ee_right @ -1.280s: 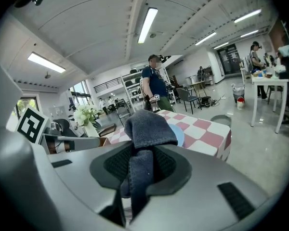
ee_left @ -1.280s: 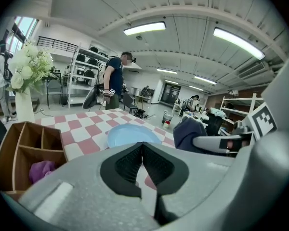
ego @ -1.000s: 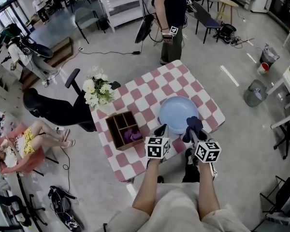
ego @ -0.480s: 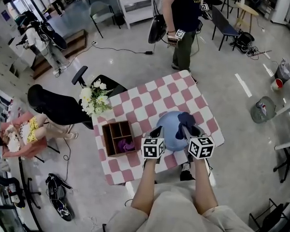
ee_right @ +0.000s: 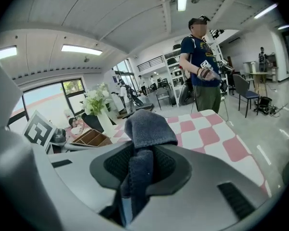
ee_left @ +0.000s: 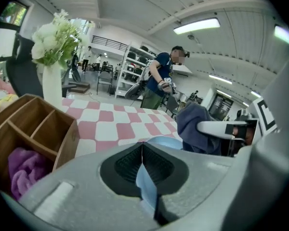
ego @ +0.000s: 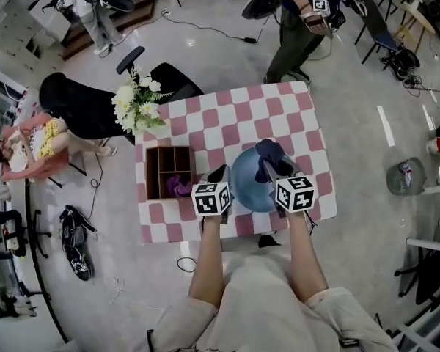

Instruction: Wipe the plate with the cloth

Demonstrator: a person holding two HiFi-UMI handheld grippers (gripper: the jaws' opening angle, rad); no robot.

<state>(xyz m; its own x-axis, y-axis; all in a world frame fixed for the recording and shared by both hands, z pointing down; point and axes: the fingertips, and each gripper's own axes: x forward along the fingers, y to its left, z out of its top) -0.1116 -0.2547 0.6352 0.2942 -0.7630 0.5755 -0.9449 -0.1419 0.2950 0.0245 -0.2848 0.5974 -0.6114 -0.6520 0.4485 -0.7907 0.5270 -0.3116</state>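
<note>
The light blue plate [ego: 248, 189] sits at the near edge of the checkered table [ego: 227, 123]. My left gripper [ego: 221, 176] is shut on the plate's near-left rim; in the left gripper view the blue rim [ee_left: 147, 189] shows pinched between the jaws of that gripper [ee_left: 143, 161]. My right gripper [ego: 273, 170] is shut on a dark blue cloth [ego: 270, 152], which lies over the plate's far right part. The cloth [ee_right: 148, 128] bulges up out of the right gripper [ee_right: 140, 168] in its own view, and the cloth [ee_left: 196, 127] also shows in the left gripper view.
A wooden divided box [ego: 169, 169] with a purple cloth [ego: 179, 188] inside stands left of the plate. A vase of white flowers [ego: 136, 100] is on the table's far left corner. A person [ego: 302, 17] stands beyond the far edge. A black chair [ego: 81, 105] is at left.
The right gripper has carried the dark cloth from the plate's near right rim across to its far part. The left gripper stays shut on the near-left rim.
</note>
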